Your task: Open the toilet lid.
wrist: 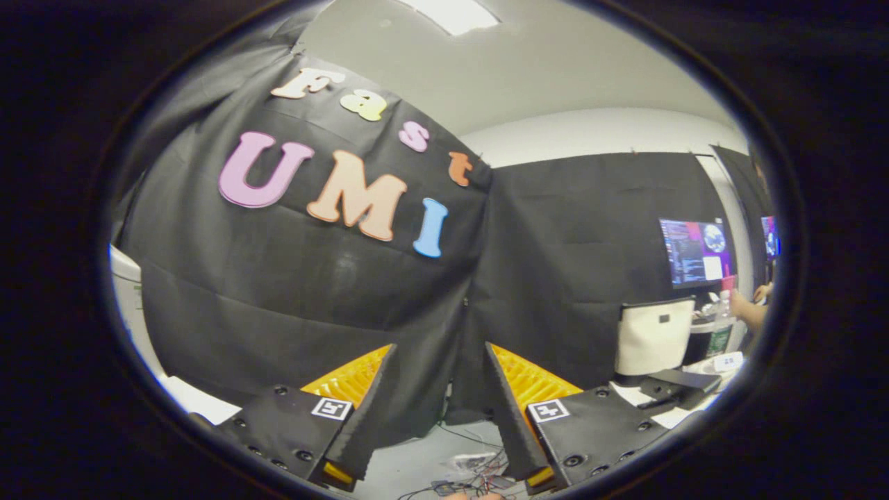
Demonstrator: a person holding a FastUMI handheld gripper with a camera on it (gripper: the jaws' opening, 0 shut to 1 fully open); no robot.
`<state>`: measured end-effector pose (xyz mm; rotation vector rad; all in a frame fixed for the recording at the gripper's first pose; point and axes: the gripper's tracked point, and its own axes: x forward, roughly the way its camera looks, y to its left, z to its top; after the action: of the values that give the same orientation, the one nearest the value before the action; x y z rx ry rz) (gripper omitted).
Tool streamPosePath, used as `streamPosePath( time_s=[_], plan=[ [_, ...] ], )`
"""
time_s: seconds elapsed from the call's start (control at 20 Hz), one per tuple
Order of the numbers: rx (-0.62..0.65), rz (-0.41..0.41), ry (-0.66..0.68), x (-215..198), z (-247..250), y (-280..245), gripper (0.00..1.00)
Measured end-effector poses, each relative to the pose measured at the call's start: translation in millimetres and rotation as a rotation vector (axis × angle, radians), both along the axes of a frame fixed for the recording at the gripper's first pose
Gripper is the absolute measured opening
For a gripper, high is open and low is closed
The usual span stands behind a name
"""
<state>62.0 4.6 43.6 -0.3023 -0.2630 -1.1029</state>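
Note:
My gripper is open, its two fingers spread wide with nothing between them. It is raised and points at the black cloth wall of the booth, well short of it. Between the fingers I see only the cloth's corner fold and, lower down, a pale floor with loose cables.
Off to the right stands a table with a black flat box, a white bag-like box, a bottle and lit monitors. A person's hand rests there. A white object edge sits beside the cloth on the left.

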Motion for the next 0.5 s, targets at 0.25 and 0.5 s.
streamPosePath(
  time_s=[0.25, 0.5],
  plan=[
    [0.113, 0.010, -0.011, 14, -42, 26, 0.79],
    [0.316, 0.104, -0.111, 33, -103, 49, 0.79]
  ],
)
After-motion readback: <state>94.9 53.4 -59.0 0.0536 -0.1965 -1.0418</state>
